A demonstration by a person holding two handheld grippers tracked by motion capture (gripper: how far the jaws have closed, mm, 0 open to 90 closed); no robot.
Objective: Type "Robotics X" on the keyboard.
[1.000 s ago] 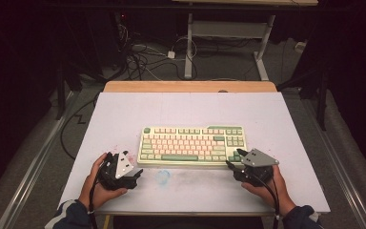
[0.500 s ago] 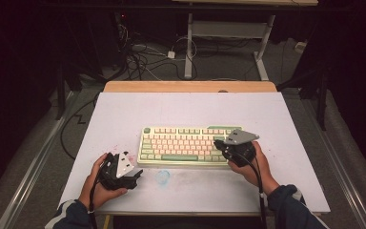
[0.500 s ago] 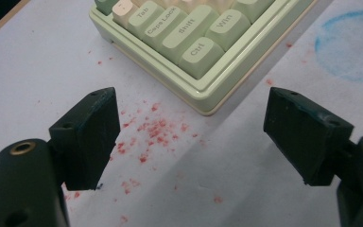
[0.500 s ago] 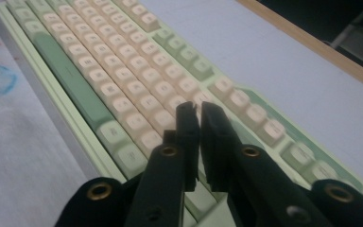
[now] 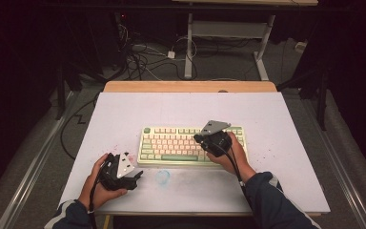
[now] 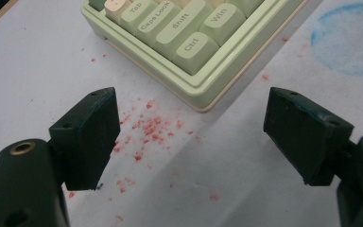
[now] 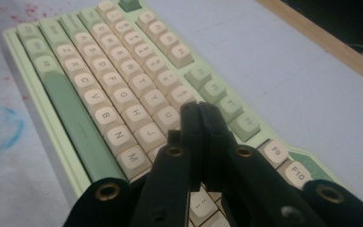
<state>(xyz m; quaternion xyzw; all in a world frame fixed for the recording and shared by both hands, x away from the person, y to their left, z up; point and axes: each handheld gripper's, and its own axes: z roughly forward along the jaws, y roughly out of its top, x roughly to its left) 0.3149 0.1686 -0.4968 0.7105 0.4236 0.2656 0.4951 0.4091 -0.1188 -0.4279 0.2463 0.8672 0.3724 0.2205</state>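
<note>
Right gripper (image 7: 199,111): jaws pressed flat together, nothing between them. Earlier frames are on hand, and they agree that the jaws have just been closing, with no object caught in the gap. In the high view the right gripper (image 5: 213,139) hangs over the right half of the keyboard (image 5: 171,145), its closed tip pointing toward the key field. In the right gripper view the tip sits above the cream letter keys around the middle rows, near the U/I region; whether it touches a keycap cannot be told.

Governing relation: the keyboard lies directly under and ahead of this closed tip, its long axis running left to right across the white table cover (image 5: 124,109), roughly crosswise to the gripper's reach. The right hand (image 5: 231,155) is plainly the nearer one to the keys. Judgement: a closed tip serves as a single poking point, so the coming move likely calls for a short descent onto one key, and aim along the row matters most.

Left gripper (image 6: 189,137): jaws wide apart, holding nothing. It rests on the cover just off the keyboard's near left corner (image 6: 196,94), by the Ctrl key (image 6: 191,47), apart from it, over red speckles (image 6: 146,127). A blue smudge (image 6: 345,42) lies beside the front edge.
</note>
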